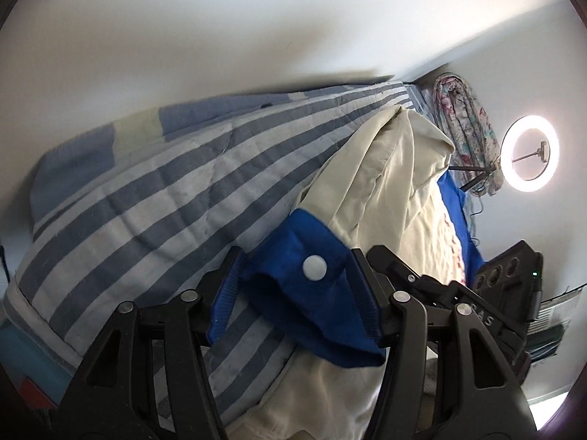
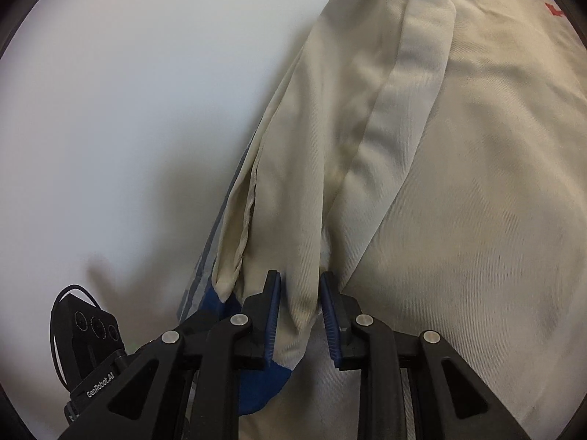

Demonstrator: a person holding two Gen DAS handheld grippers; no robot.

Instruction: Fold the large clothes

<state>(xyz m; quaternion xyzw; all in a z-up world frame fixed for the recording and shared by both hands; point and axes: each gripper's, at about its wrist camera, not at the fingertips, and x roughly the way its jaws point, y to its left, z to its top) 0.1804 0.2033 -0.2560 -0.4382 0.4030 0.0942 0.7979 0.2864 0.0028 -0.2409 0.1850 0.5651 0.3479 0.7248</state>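
Note:
A cream jacket [image 1: 389,168] with blue trim lies bunched on a blue-and-white striped blanket [image 1: 154,183]. Its blue cuff [image 1: 282,286], with a white snap button [image 1: 314,267], fills the gap between the pads of my left gripper [image 1: 295,293], which is shut on it. In the right wrist view the jacket [image 2: 458,183] fills the right side. My right gripper [image 2: 301,315] is shut on a fold of the cream sleeve [image 2: 299,293], with a blue cuff edge [image 2: 256,385] below the fingers. The two grippers are close together, and the right one's body [image 1: 510,282] shows in the left wrist view.
A lit ring light [image 1: 530,154] on a stand stands at the far right. A floral cloth [image 1: 466,128] hangs beside it. A white wall [image 1: 256,18] runs behind the bed. The left gripper's body [image 2: 91,333] shows at the lower left of the right wrist view.

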